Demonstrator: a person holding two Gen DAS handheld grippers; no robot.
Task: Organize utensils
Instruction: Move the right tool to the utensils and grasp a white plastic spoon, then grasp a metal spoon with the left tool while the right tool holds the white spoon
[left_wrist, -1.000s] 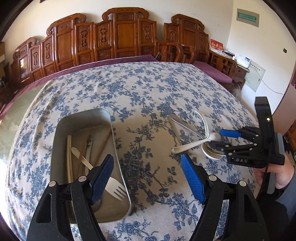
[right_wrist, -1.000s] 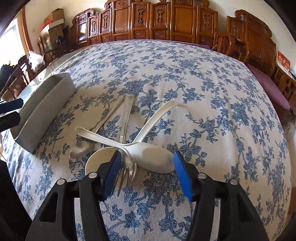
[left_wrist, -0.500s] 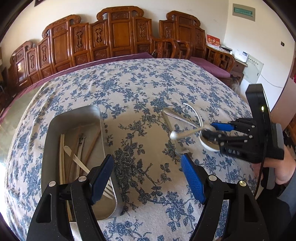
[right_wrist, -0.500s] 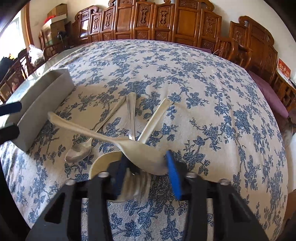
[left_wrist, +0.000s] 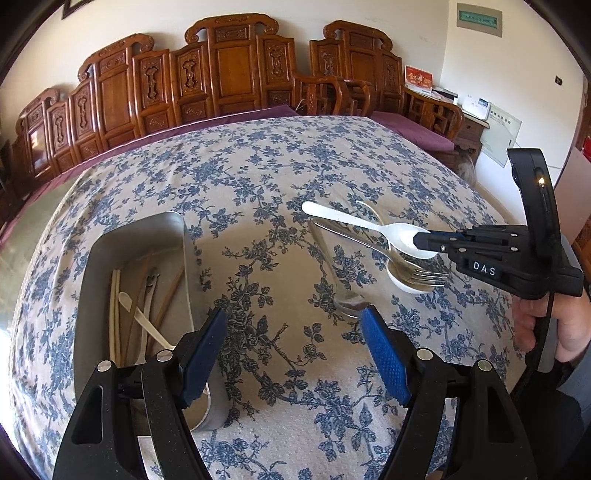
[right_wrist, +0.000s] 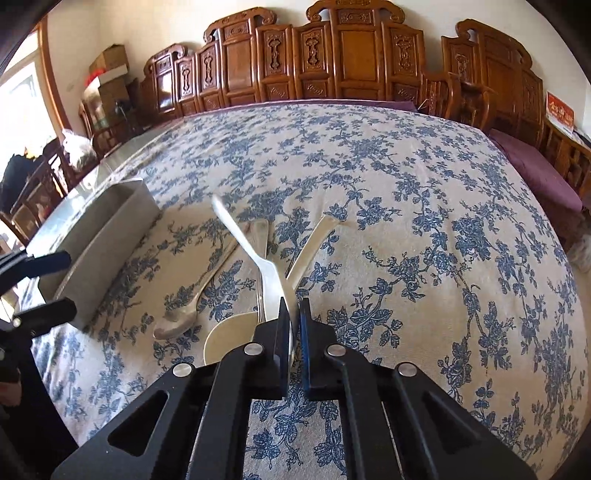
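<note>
My right gripper (right_wrist: 293, 314) is shut on the bowl of a white spoon (right_wrist: 251, 251), whose handle rises off the cloth toward the far left. The left wrist view shows the same white spoon (left_wrist: 369, 225) held in the right gripper (left_wrist: 421, 240) above the pile. Under it lie a metal fork (left_wrist: 424, 275), a metal spoon (left_wrist: 347, 302) and a white soup spoon (right_wrist: 310, 243). My left gripper (left_wrist: 295, 350) stands open and empty beside the metal tray (left_wrist: 177, 236), which holds chopsticks (left_wrist: 114, 314) and a pale plastic fork (left_wrist: 144, 321).
The floral tablecloth (left_wrist: 277, 166) covers a large round table. Carved wooden chairs (left_wrist: 229, 66) line the far wall. A person's hand (left_wrist: 569, 325) holds the right gripper at the table's right edge. Boxes and bags (right_wrist: 107, 70) stand at the far left.
My right gripper has closed on the white spoon's bowl and lifted it, so the handle now tilts up off the other utensils. My left gripper has stayed open and shifted slightly.
</note>
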